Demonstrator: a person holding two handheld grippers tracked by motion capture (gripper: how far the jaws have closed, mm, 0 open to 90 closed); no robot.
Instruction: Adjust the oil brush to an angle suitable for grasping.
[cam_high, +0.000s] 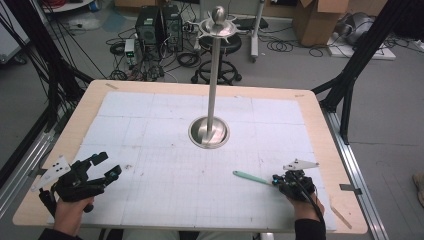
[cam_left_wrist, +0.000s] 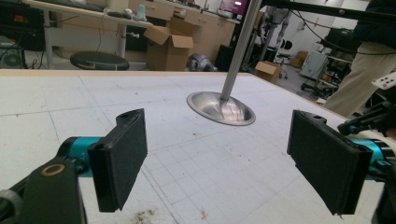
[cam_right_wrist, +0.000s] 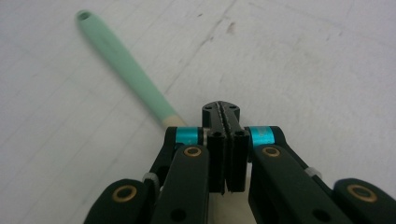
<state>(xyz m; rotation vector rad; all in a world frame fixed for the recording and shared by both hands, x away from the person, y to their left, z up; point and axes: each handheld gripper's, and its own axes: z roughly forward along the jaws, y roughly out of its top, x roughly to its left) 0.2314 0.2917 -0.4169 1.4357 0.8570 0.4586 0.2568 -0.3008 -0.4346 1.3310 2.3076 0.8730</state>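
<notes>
Right gripper (cam_high: 278, 181) at lower right, jaws clamped on a green handle (cam_high: 251, 177), left gripper (cam_high: 107, 165) at lower left, jaws wide, empty

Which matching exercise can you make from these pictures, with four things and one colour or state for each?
Things:
1. left gripper
2. right gripper
3. utensil handle
4. stand base

States or colours:
a. jaws shut
b. mint green
c. jaws wide open
d. shiny metal, round

Right pairs: 1-c, 2-a, 3-b, 4-d.
</notes>
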